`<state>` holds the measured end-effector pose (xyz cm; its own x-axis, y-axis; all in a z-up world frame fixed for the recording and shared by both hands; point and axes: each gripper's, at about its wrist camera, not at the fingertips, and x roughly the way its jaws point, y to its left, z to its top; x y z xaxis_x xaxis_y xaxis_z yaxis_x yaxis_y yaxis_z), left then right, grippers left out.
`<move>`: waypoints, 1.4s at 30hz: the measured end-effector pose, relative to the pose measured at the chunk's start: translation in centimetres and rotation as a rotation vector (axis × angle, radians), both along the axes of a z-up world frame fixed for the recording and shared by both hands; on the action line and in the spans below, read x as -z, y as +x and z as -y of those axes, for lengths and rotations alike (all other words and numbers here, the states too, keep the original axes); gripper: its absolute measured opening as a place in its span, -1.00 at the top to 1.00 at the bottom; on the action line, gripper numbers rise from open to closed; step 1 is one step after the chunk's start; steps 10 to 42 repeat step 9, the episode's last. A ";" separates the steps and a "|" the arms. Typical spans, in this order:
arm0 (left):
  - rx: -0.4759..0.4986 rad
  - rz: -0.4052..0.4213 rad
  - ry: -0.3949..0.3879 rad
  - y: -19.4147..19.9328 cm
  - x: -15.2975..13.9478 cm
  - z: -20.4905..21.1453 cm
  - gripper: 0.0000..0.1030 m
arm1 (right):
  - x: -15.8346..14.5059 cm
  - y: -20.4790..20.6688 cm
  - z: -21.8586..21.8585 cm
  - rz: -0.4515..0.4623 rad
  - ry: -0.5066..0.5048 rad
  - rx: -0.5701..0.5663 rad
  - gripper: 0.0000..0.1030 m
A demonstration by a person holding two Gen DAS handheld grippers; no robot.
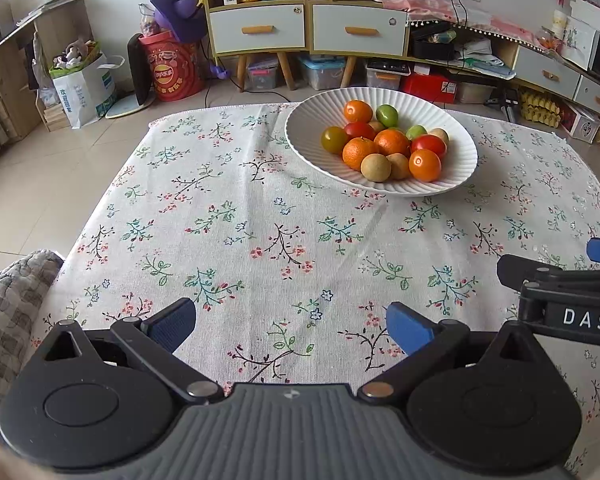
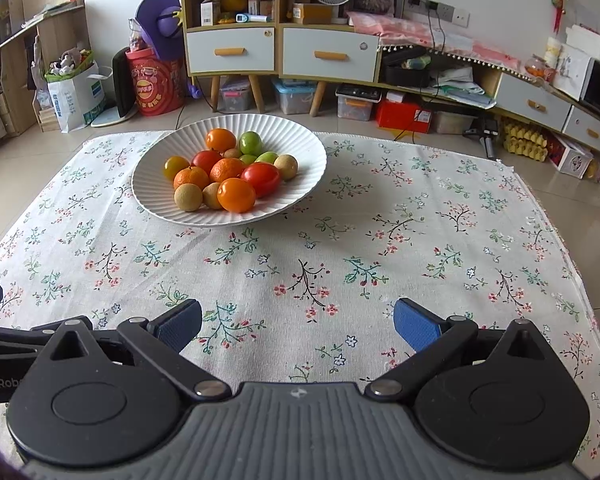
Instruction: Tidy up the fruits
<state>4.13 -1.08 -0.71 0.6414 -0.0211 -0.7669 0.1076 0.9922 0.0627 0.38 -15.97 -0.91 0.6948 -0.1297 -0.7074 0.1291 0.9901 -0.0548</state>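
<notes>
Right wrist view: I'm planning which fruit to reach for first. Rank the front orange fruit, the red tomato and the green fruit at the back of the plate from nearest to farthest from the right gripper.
Measured from the right gripper:
1. Front orange fruit, at the plate's near edge.
2. Red tomato, just behind it, slightly right.
3. Green fruit, on the plate's far side.

Fruit bowl on the flowered desk, right gripper empty

The white ribbed bowl (image 2: pixel 156 200) sits at eleven o'clock, holding oranges, red tomatoes, green and tan fruits, perhaps longans. The right gripper (image 2: pixel 298 326) hovers at six o'clock, its blue fingers (image 2: pixel 416 326) spread wide over the tablecloth (image 2: pixel 420 240).
</notes>
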 end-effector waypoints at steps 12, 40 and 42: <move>0.005 -0.014 -0.003 0.1 0.6 -0.5 -0.88 | 0.3 0.0 -0.1 0.009 0.002 -0.004 -0.99; 0.005 -0.014 -0.003 0.1 0.6 -0.5 -0.88 | 0.3 0.0 -0.1 0.009 0.002 -0.004 -0.99; 0.005 -0.014 -0.003 0.1 0.6 -0.5 -0.88 | 0.3 0.0 -0.1 0.009 0.002 -0.004 -0.99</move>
